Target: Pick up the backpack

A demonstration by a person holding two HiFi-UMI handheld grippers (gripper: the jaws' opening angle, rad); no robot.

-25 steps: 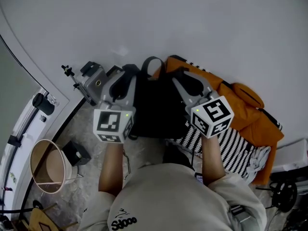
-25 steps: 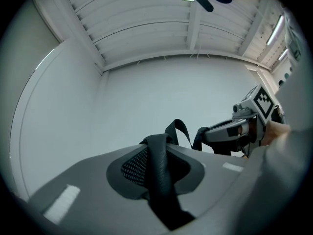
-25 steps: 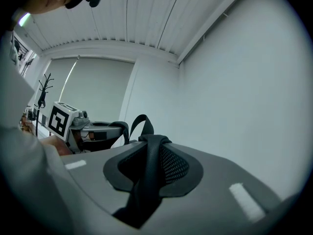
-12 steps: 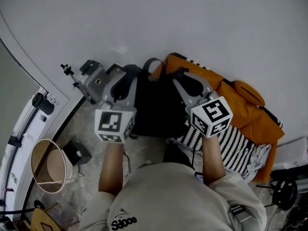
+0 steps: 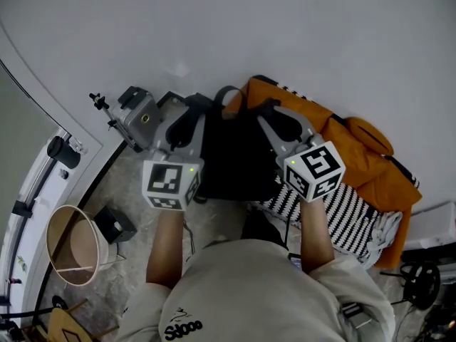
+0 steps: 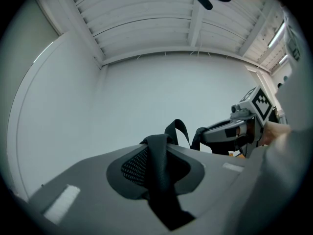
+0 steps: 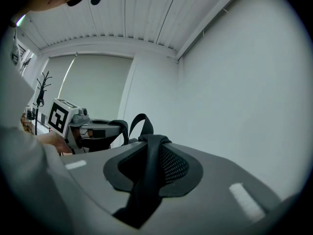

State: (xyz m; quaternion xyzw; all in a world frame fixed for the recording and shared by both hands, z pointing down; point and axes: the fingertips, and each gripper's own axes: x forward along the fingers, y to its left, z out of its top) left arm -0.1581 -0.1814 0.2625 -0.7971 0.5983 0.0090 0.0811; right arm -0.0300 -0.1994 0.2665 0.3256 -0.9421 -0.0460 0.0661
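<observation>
So the black backpack point(image 5: 231, 159) is held up between the two grippers, close to the white wall point(image 5: 299, 27) and just beside an orange jacket point(image 5: 363, 166); left gripper point(image 5: 187, 114) has its jaws pinched on one shoulder strap point(image 6: 159, 173); right gripper point(image 5: 276, 116) is pinching the other strap point(image 7: 148, 173).

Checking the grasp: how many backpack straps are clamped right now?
2. One strap in the left gripper, a second strap in the right gripper; the top loop is ungripped.
</observation>
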